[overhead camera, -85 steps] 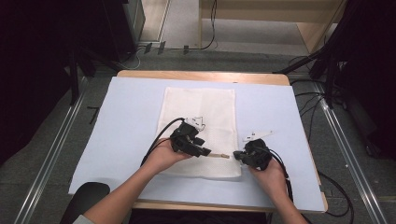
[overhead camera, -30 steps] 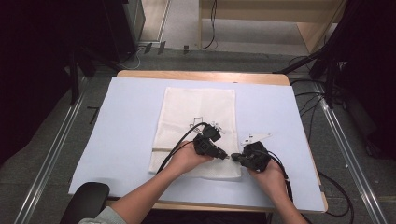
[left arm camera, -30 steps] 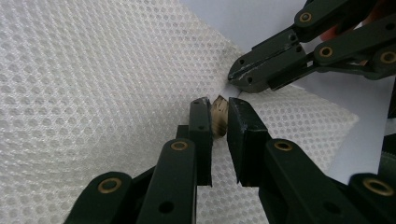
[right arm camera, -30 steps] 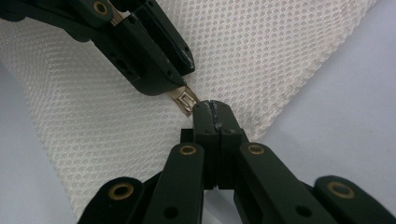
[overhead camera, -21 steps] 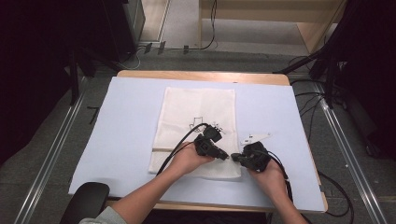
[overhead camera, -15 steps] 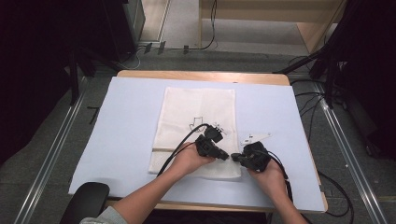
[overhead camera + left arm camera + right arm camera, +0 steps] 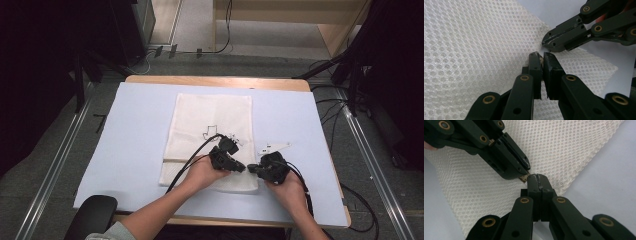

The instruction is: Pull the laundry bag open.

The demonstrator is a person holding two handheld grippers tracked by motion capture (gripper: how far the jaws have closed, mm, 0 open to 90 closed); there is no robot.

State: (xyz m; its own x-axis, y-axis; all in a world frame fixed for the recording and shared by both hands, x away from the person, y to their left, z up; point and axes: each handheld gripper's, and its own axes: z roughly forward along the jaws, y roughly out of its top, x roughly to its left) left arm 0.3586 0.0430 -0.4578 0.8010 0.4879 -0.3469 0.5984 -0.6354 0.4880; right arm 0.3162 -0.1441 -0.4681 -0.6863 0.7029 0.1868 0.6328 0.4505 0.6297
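A white mesh bag (image 7: 210, 120) lies flat on the pale blue table cover (image 7: 130, 130). Both grippers meet at its near right corner. In the left gripper view, my left gripper (image 7: 541, 56) is shut on a small brass zipper pull (image 7: 541, 60) at the bag's edge (image 7: 474, 50). My right gripper (image 7: 537, 177) is shut with its tips on the same mesh edge, right against the left gripper (image 7: 526, 168) and the brass pull (image 7: 524, 178). From above, the left gripper (image 7: 243, 169) and the right gripper (image 7: 251, 169) almost touch tip to tip.
A small white paper scrap (image 7: 272, 148) lies just right of the bag. Black cables trail from both grippers toward the near table edge. A dark chair part (image 7: 92, 215) sits at the near left corner. Metal rails run along both table sides.
Since 2.8 s ago my left gripper has slid right along the bag's near edge until it met the right gripper. Over the last second both have stayed almost still.
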